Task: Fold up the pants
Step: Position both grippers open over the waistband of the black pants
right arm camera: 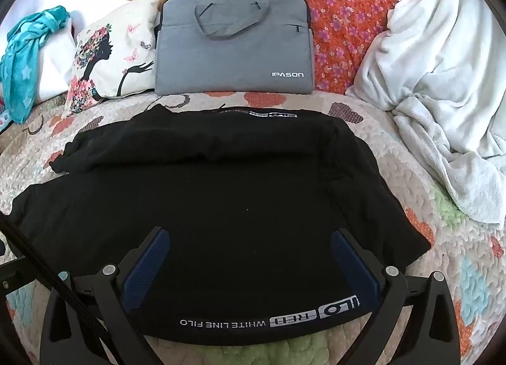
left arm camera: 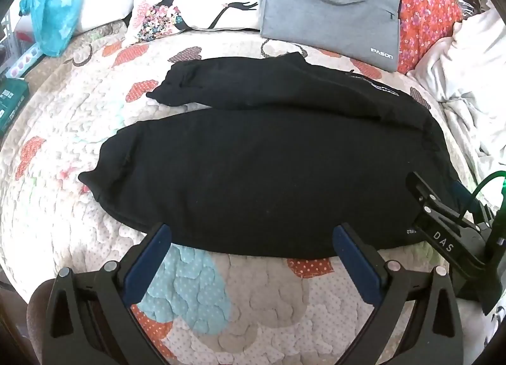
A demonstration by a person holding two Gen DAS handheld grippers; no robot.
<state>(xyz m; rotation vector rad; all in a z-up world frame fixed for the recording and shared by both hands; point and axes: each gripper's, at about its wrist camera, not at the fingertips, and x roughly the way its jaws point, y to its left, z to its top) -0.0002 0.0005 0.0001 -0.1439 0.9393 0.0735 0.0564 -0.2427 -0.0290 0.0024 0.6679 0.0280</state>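
Black pants (left arm camera: 268, 175) lie flat on the quilted bed, legs running to the left, the far leg angled away from the near one. In the right wrist view the pants (right arm camera: 221, 200) fill the middle, with white lettering on the near side edge. My left gripper (left arm camera: 249, 235) is open, fingertips at the near edge of the near leg. My right gripper (right arm camera: 249, 241) is open, its fingers spread over the waist end of the pants. It also shows in the left wrist view (left arm camera: 442, 216) at the right, over the pants' waist end.
A grey laptop bag (right arm camera: 234, 48) leans at the back beside a printed cushion (right arm camera: 110, 58). An orange floral pillow (right arm camera: 344, 23) and a white blanket (right arm camera: 442, 86) sit at the right. A teal cloth (left arm camera: 53, 7) lies at the back left. The patterned quilt (left arm camera: 221, 301) covers the bed.
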